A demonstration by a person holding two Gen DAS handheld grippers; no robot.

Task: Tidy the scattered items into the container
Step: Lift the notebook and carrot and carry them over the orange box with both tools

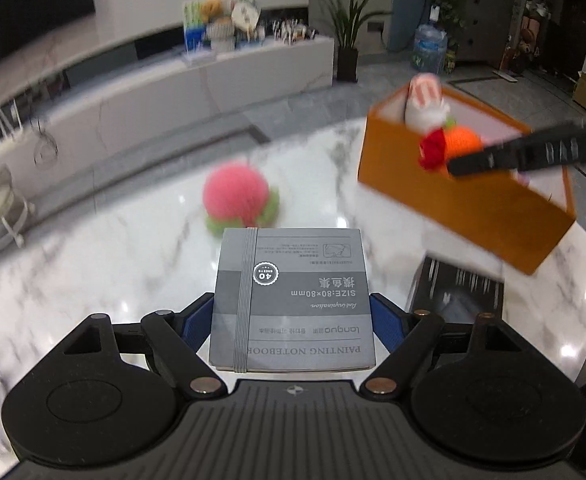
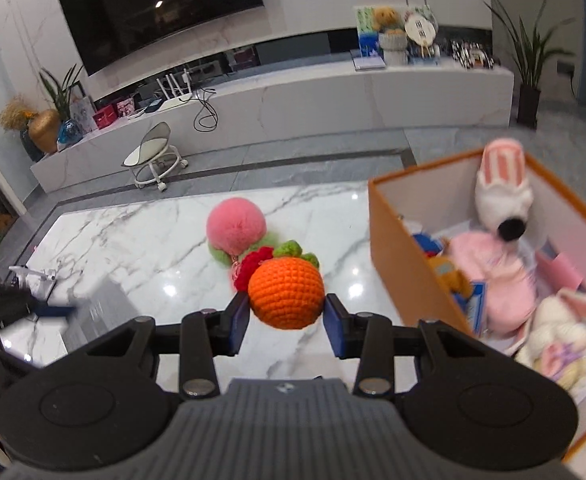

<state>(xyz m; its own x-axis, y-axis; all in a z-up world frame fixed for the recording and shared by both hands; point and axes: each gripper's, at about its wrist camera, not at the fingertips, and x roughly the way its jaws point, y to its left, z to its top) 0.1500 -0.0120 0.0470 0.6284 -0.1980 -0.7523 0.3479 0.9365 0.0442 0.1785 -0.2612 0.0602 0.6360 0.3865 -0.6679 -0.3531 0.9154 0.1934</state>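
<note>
Left hand-held gripper (image 1: 291,316): both blue pads pressed on the sides of a grey notebook (image 1: 291,300), held flat above the white marble desk (image 1: 93,264). Cover print reads upside down, grey elastic band runs down its left part.

Right hand-held gripper (image 2: 286,317): clamped on an orange crochet ball (image 2: 286,292) with green leaves and a red crochet bit at its far-left side. The ball is lifted over the desk (image 2: 133,248), left of the box, not inside it. In the left wrist view the same ball (image 1: 463,142) shows in front of the box's near wall.

Orange cardboard box (image 2: 409,276), open top, pale inside, sits on the right side of the desk. Inside: white plush rabbit with pink-striped ears (image 2: 501,188) upright at the far end, a pink plush (image 2: 501,276) in the middle, a cream bunny with pink ears (image 2: 561,320) at the near right, a small yellow-brown toy (image 2: 451,276) and something blue by the left wall; the rest is too blurred to tell.

Pink fluffy ball with green base (image 2: 235,228) lies on the desk, left of the box, just beyond the held ball. Black flat item (image 1: 457,288) lies on the desk near the box's near corner.
</note>
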